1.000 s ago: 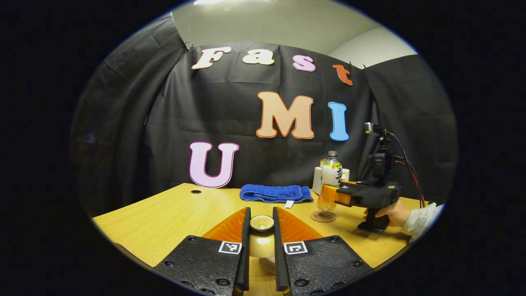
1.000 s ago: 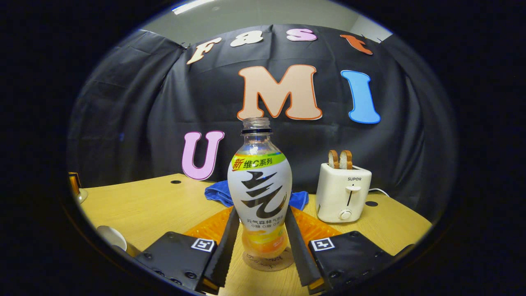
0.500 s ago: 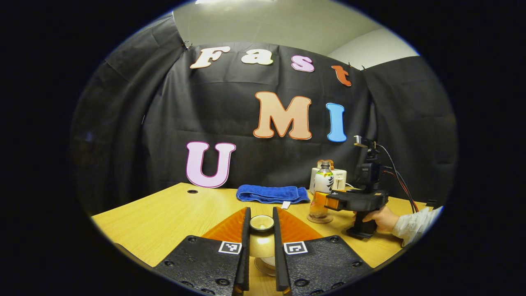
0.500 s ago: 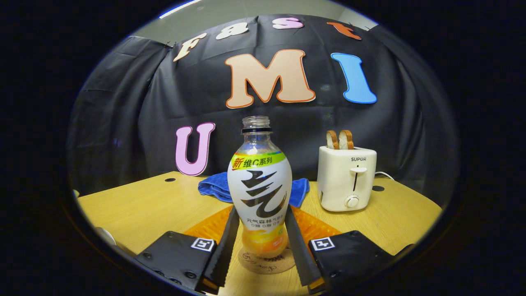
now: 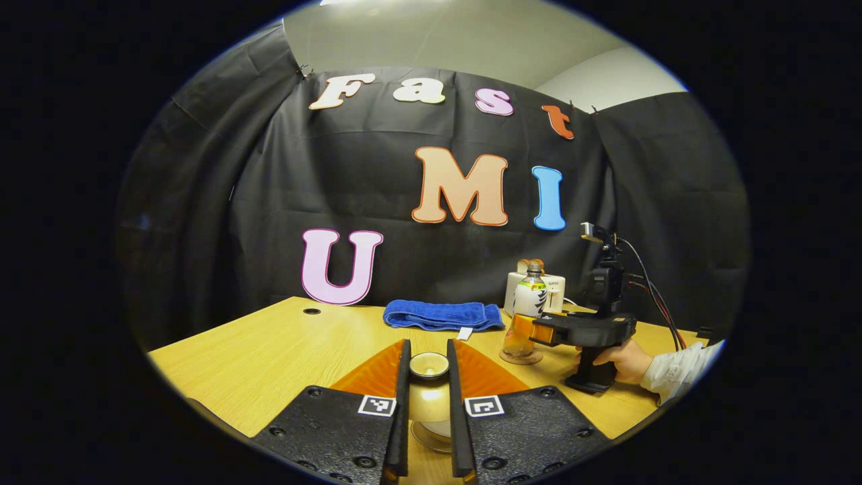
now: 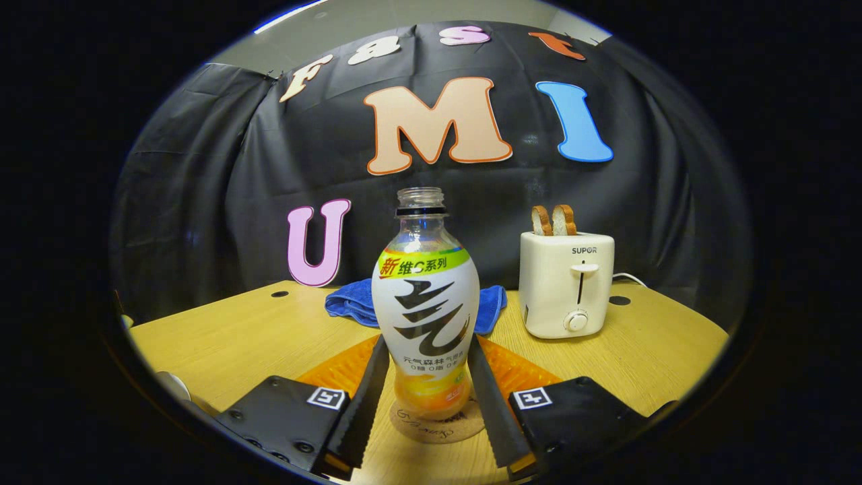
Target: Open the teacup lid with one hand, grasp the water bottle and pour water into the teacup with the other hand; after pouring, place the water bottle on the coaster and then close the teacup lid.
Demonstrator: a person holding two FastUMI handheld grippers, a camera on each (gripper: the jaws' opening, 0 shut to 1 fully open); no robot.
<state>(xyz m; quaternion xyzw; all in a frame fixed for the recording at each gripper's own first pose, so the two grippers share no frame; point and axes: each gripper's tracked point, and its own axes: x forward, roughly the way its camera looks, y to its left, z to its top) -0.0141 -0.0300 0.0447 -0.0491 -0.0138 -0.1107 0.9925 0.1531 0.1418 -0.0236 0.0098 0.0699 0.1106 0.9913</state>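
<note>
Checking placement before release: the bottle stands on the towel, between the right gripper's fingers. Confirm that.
Not quite. The bottle stands on the coaster, as the right gripper view shows; the towel lies behind it. It is between the right gripper fingers.

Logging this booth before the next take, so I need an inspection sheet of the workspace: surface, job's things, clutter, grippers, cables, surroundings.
Surface: wooden table, with round holes near the back.
Job's things: water bottle, uncapped, upright on the coaster; teacup lid held above the teacup.
Clutter: folded blue towel; white toaster with two bread slices in it.
Grippers: left gripper shut on the teacup lid; right gripper with both fingers against the water bottle, held by a hand.
Cables: black and red leads from the right gripper; a white cord behind the toaster.
Surroundings: black cloth wall, pale wall above.
</note>
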